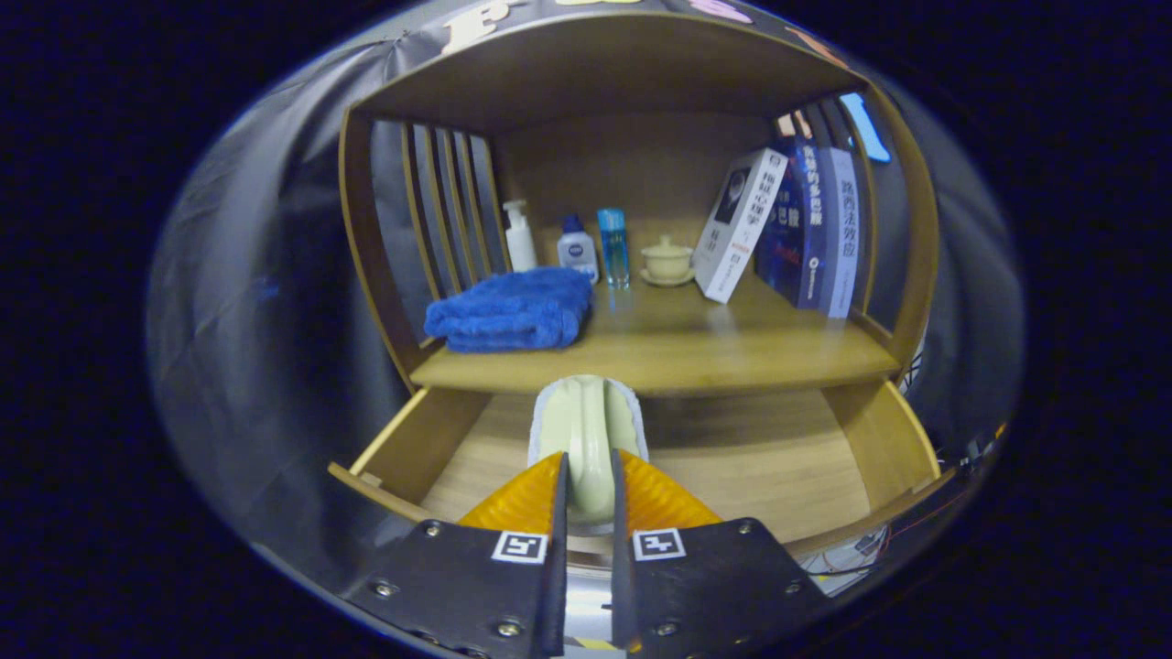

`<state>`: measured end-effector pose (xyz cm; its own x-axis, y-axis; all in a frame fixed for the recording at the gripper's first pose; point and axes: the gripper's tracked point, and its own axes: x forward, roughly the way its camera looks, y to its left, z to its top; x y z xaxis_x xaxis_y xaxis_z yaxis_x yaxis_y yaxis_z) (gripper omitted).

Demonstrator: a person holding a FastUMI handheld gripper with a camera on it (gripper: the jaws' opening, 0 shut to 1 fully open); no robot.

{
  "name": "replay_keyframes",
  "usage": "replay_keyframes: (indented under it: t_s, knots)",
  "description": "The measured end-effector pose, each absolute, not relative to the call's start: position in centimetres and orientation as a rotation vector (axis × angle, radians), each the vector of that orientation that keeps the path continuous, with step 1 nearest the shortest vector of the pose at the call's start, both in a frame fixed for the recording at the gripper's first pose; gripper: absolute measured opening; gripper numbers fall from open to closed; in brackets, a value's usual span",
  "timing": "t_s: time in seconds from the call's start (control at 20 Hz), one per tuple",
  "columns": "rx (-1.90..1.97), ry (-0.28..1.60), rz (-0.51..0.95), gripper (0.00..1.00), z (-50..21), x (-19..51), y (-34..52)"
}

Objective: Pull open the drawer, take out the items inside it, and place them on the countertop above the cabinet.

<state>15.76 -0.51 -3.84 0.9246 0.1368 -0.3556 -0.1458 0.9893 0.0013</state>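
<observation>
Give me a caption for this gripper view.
Gripper shut on a pale green brush above the open drawer.

The gripper (589,458) is two flat, angular plates side by side, parted by a narrow slot, low in front of the open drawer (806,476). Each plate carries a small square black-and-white coded marker at its inner top corner and several round silvery screws near its edges. From the plates two wedge-shaped fingers (526,502) with finely ribbed faces reach over the drawer, closed against a pale-green handle (586,430)
</observation>
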Motion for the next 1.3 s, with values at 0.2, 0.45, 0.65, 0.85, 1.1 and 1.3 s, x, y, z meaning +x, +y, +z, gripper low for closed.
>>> replay_keyframes:
  t_s: [0.2, 0.45, 0.65, 0.85, 1.1, 1.3]
  knots:
    - [-0.04, 0.27, 0.102, 0.2, 0.5, 17.4, -1.9]
    - [-0.034, 0.309, 0.003, 0.2, -0.3, 22.4, -4.1]
    - [-0.088, 0.352, -0.075, 0.2, -2.7, 26.0, -5.0]
    - [-0.036, 0.372, -0.108, 0.2, -3.5, 28.5, -4.6]
    - [-0.02, 0.317, -0.163, 0.2, -2.9, 31.4, -4.7]
    - [-0.026, 0.26, -0.175, 0.2, -2.8, 33.2, -4.6]
